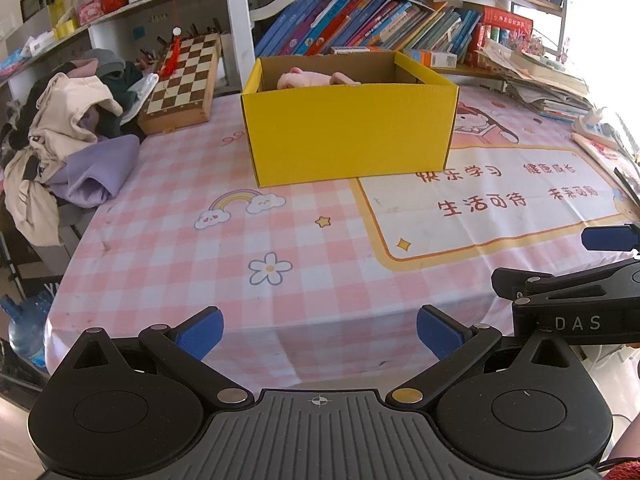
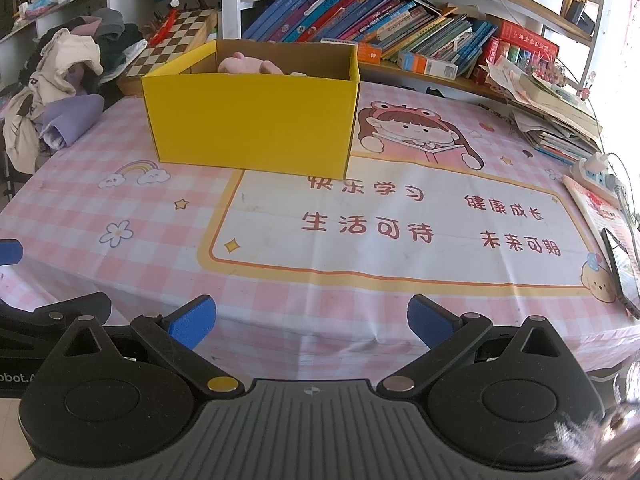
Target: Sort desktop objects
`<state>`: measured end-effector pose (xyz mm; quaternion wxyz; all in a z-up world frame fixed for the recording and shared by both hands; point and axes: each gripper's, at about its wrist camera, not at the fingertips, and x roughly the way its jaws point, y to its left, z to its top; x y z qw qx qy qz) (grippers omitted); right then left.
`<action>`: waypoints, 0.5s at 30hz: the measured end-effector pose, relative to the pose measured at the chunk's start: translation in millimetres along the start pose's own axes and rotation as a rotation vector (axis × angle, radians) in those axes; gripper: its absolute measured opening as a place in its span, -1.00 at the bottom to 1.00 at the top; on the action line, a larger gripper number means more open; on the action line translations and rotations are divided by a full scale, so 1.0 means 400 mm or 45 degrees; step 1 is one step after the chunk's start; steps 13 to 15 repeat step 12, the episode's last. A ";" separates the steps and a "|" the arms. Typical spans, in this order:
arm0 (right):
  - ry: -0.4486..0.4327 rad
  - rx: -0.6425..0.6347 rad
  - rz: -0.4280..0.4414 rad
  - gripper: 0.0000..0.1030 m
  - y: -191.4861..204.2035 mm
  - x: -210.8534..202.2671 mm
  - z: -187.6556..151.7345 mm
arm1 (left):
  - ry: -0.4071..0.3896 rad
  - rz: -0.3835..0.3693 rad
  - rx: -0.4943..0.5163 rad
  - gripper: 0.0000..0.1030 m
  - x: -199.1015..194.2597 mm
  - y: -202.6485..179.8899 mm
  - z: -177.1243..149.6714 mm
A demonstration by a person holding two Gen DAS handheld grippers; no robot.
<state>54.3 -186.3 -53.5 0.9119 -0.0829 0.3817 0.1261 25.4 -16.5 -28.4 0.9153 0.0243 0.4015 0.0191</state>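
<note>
A yellow cardboard box [image 1: 348, 132] [image 2: 252, 120] stands on the pink checked tablecloth [image 1: 200, 248] [image 2: 132, 196] toward the back of the table. A pink plush toy [image 1: 308, 79] [image 2: 248, 65] lies inside it, only its top showing over the rim. My left gripper [image 1: 318, 334] is open at the table's near edge, with nothing between its blue pads. My right gripper [image 2: 312, 322] is open too, level with the near edge, empty. The right gripper's body [image 1: 576, 304] shows at the right of the left wrist view.
A pile of clothes [image 1: 68, 136] [image 2: 60, 92] lies at the left edge, with a chessboard box [image 1: 184, 80] behind it. Books [image 1: 360, 24] [image 2: 360, 16] fill the shelf behind the box. Stacked papers [image 2: 552, 116], a power strip [image 2: 596, 172] and a phone [image 2: 622, 272] sit along the right side.
</note>
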 end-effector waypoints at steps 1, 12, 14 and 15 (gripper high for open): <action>0.001 0.000 -0.001 1.00 0.000 0.001 0.000 | 0.001 -0.001 0.000 1.00 0.001 0.000 0.000; 0.012 -0.004 0.001 1.00 0.003 0.012 0.006 | -0.001 -0.027 -0.039 1.00 0.010 0.013 0.004; 0.012 -0.004 0.001 1.00 0.003 0.012 0.006 | -0.001 -0.027 -0.039 1.00 0.010 0.013 0.004; 0.012 -0.004 0.001 1.00 0.003 0.012 0.006 | -0.001 -0.027 -0.039 1.00 0.010 0.013 0.004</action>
